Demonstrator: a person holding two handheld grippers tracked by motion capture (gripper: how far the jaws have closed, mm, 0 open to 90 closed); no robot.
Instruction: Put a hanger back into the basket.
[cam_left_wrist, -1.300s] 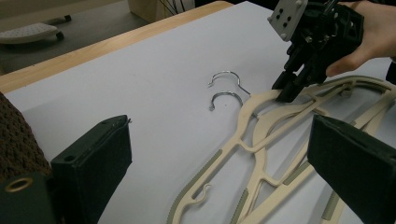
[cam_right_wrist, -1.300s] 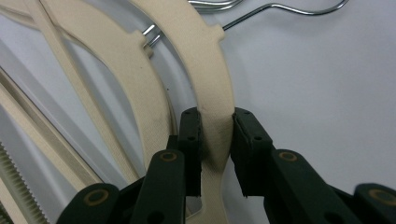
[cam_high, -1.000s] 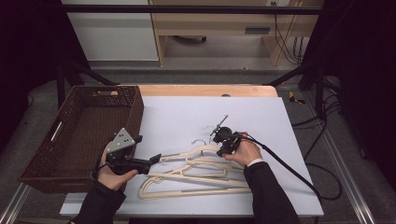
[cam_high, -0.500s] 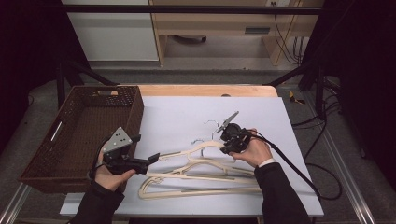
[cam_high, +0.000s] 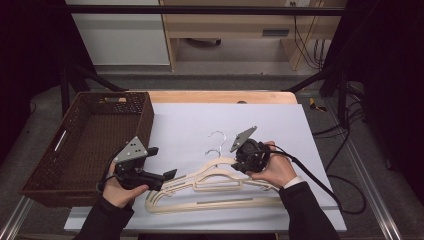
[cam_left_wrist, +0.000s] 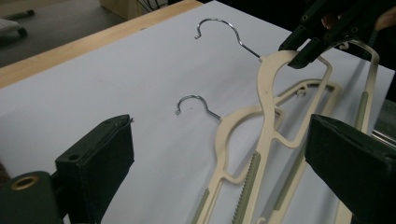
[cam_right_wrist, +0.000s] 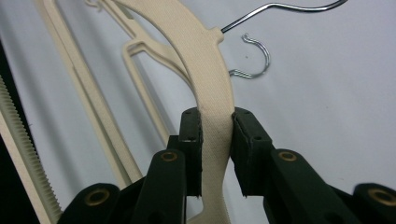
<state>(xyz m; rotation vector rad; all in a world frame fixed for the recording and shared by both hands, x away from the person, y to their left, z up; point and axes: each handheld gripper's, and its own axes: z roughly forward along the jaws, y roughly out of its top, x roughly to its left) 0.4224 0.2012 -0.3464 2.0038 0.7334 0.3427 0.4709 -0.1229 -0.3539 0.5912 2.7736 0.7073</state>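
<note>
1. The right gripper (cam_right_wrist: 216, 140) has its jaws clamped on the flat shoulder of a cream plastic hanger (cam_right_wrist: 205, 60), just below the neck where the wire hook (cam_right_wrist: 280, 9) comes out. In the high view this upper hanger (cam_high: 212, 172) lies tilted across the white sheet, its hook end raised off the surface in the right gripper (cam_high: 245, 155).
2. The left gripper (cam_high: 167, 176) hovers with its jaws standing wide and nothing between them, pointed toward the hangers' left ends; in its own view the pads (cam_left_wrist: 95, 156) frame the pile without touching it.
3. My judgement: the hanger is light, stiff and thin, with a smooth face that could slip or pivot in a 1-point grip. The broad shoulder near the neck is the best place to hold; the ribbed bar (cam_left_wrist: 247, 186) is a fair second hold for steadying.
4. A second hanger (cam_high: 215, 204) lies flat beneath it, nearer the person, its own small hook (cam_left_wrist: 191, 100) resting on the sheet. The 2 frames overlap, so the lifted one may snag and drag the other.
5. Farther left, the brown woven basket (cam_high: 145, 107) stands empty beside the sheet, a likely destination; its near wall is the only obstacle on that path.
6. Beyond, the wooden table edge (cam_high: 220, 96) is bare.
</note>
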